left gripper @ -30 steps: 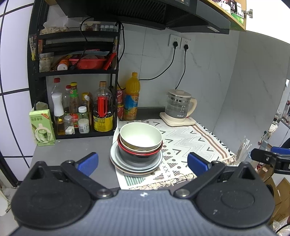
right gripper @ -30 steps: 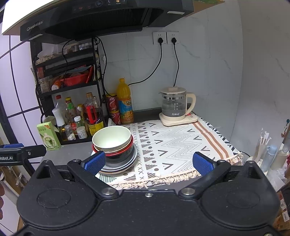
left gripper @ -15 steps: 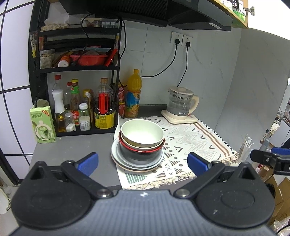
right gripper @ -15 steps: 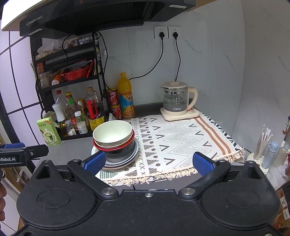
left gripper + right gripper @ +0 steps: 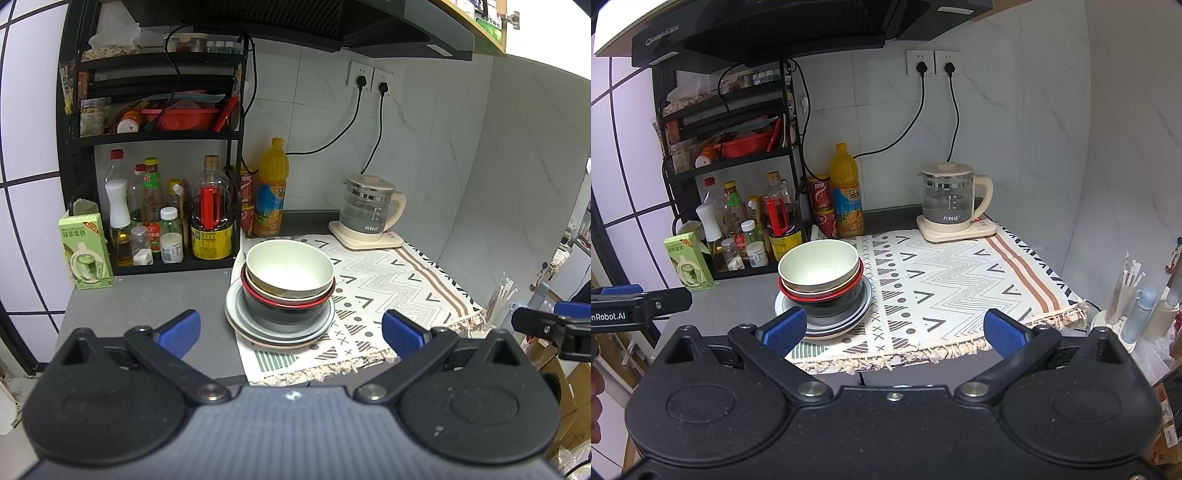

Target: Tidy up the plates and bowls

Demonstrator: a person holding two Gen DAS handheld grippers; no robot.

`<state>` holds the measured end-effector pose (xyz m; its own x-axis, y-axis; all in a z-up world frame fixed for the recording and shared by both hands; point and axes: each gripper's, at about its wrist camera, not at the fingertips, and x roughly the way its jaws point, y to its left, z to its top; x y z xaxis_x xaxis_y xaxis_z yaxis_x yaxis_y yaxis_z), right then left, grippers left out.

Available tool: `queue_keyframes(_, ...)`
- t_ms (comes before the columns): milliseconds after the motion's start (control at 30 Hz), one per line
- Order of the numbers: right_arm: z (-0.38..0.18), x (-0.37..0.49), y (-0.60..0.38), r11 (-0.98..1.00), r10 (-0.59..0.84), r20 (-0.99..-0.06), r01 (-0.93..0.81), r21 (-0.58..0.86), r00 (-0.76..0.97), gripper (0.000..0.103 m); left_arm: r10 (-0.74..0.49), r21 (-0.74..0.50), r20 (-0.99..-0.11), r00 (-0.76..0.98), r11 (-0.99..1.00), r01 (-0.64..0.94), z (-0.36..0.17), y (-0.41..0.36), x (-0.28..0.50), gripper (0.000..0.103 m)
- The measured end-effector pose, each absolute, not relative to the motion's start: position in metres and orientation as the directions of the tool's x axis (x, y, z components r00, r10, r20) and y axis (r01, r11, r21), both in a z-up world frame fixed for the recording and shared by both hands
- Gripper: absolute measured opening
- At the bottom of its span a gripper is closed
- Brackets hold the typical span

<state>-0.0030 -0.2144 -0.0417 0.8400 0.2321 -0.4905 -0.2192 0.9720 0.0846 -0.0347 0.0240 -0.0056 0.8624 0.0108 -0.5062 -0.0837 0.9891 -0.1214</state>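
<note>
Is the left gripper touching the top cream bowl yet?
Apart. The left wrist view shows the left gripper open and short of the cream bowl, bare counter and mat between its fingertips and the stack.

Open mat (image 5: 960, 284) right of stack (image 5: 822, 288)

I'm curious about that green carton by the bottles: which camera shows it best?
The left wrist view: the green carton stands unobstructed, its printed front plain. In the right wrist view it is smaller, near the edge, with the other gripper just below it.
</note>
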Motion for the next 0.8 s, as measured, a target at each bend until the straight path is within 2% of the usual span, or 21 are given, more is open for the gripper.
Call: queue_keyframes(800,-0.0469,-0.0012,-0.2163,0.968,0.248,-0.523,-0.233,0.096,0.815,0.103,0.028,-0.092,-0.525,0.851,0.992,-0.089,-0.0100,0.0191,-0.0394,0.103)
